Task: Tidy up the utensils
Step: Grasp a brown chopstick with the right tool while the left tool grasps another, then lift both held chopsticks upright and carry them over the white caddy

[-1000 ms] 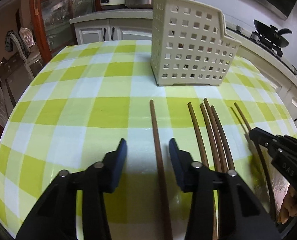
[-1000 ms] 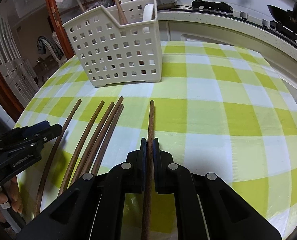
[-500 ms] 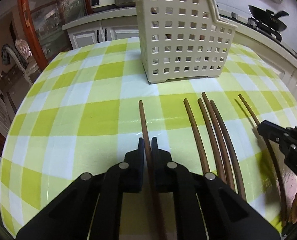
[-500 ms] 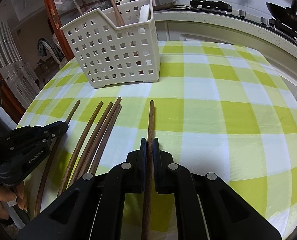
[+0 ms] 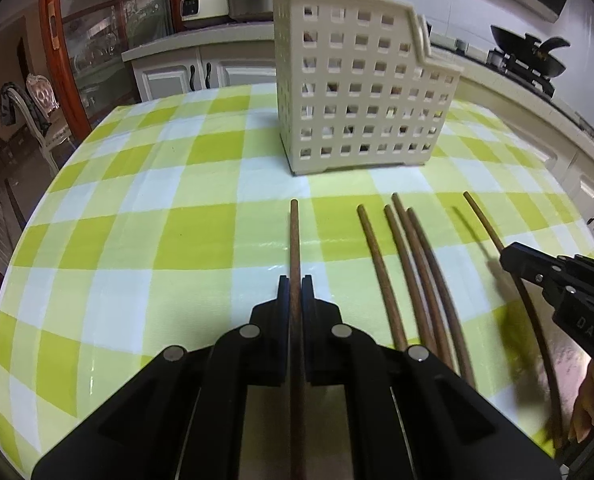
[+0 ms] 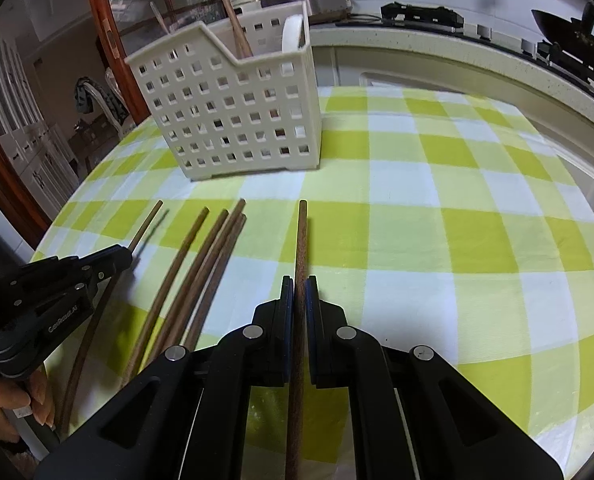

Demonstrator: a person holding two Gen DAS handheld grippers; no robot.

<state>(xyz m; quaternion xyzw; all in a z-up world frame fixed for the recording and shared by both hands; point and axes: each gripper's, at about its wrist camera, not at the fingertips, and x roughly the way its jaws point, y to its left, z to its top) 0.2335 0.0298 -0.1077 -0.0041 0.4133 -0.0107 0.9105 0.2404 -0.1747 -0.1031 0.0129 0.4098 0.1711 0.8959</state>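
Note:
Each gripper holds one brown chopstick over the green-checked table. My left gripper [image 5: 295,288] is shut on a chopstick [image 5: 295,240] that points at the cream perforated basket [image 5: 357,92]. My right gripper [image 6: 299,290] is shut on another chopstick [image 6: 301,240], and it shows at the right edge of the left wrist view [image 5: 537,272]. Several loose chopsticks [image 5: 409,264] lie side by side on the cloth between the two grippers; they also show in the right wrist view [image 6: 201,272]. The basket [image 6: 233,112] holds upright utensils.
A kitchen counter [image 6: 457,52] with a rice cooker [image 5: 203,0] and a black wok [image 5: 529,48] curves behind the table. A wooden-framed glass cabinet [image 5: 97,40] and a chair [image 5: 29,112] stand to the left. The table edge [image 5: 1,288] is close on the left.
My left gripper went from open around a chopstick to shut on it and lifted it slightly toward the basket. My right gripper stayed shut on its chopstick.

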